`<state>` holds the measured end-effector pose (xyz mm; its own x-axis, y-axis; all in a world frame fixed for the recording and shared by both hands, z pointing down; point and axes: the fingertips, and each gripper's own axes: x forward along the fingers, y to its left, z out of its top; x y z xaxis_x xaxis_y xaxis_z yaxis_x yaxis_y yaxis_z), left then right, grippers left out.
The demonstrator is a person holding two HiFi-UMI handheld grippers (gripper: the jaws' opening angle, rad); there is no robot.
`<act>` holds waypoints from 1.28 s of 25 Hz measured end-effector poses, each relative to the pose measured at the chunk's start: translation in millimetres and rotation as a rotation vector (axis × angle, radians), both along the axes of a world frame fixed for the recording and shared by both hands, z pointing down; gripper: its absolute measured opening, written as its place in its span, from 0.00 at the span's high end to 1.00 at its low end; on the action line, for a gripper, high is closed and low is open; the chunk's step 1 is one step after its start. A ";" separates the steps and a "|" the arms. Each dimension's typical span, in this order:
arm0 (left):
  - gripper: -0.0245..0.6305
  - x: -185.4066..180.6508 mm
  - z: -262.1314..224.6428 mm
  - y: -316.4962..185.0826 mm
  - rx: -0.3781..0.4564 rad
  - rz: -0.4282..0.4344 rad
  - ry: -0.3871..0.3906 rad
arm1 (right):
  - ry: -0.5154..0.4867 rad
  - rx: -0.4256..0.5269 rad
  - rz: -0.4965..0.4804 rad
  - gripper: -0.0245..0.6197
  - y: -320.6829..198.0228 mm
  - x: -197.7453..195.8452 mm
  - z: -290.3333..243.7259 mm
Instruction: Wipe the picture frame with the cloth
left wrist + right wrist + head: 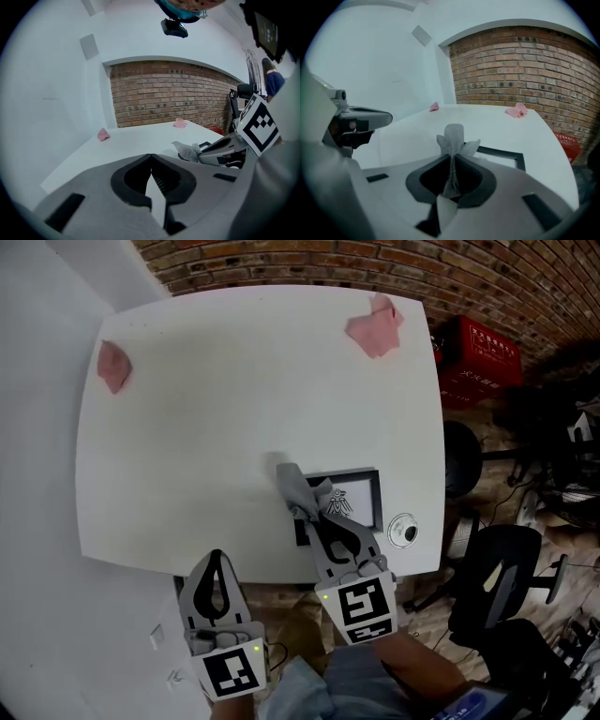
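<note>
HEAD VIEW
- Surface: white table (234, 399), rounded corners; brick wall (375, 263) behind.
- Task item: picture frame (364, 499), black border, lies flat nr table's near-right edge.
- Wiper: grey cloth (302, 486), bunched, on frame's left side, spilling onto the tabletop.
- Tool R: right gripper (315, 514), over frame's left part, jaws pinching the grey cloth.
- Tool L: left gripper (217, 557), at table's near edge, apart from the frame.
- Misc on table: left pink cloth (114, 365) at far-left corner; right pink cloth (375, 326) at far-right corner; round white disc (404, 531) just right of the frame.
- Off table: red crate (480, 357) and black office chair (502, 582), both to the right.

LEFT GRIPPER VIEW
- Jaws: pressed together at the tips, nothing btwn them.
- Seen ahead: table edge, both pink cloths at far corners (103, 135) (179, 123).
- Seen right: right gripper w/ marker cube, grey cloth (186, 150) at its tip.

RIGHT GRIPPER VIEW
- Jaws: closed on the grey cloth (453, 138); a strip runs down btwn them, rest fans out past the tips.
- Frame: picture frame (504, 154) just beyond and right of the tips; cloth overlaps its near-left corner.
- Seen left: left gripper (361, 119), raised, well clear of frame.
- Background: pink cloths at far table corners, brick wall, red crate at right.
</note>
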<state>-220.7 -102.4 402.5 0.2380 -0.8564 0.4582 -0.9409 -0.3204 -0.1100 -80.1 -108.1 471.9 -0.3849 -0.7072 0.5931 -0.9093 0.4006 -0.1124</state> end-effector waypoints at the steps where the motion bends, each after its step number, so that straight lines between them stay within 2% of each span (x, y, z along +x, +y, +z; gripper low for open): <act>1: 0.95 -0.6 2.2 0.1 -0.005 -0.001 0.000 | 0.003 -0.008 -0.002 0.90 0.6 -0.5 3.4; 7: 0.95 -3.4 12.9 -1.0 -0.024 -0.005 -0.004 | 0.038 -0.026 -0.016 0.90 0.2 -4.0 9.9; 17: 0.95 1.7 13.0 -6.9 -0.030 0.009 -0.004 | 0.040 -0.044 0.004 0.90 -0.5 2.6 11.6; 32: 0.95 29.9 11.6 -10.4 -0.024 0.067 0.000 | 0.044 -0.049 0.062 0.90 3.6 30.9 11.0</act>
<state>-190.7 -112.7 414.2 0.2942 -0.8272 0.4786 -0.9174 -0.3848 -0.1011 -49.2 -104.5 482.9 -0.3144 -0.6985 0.6429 -0.9366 0.3385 -0.0903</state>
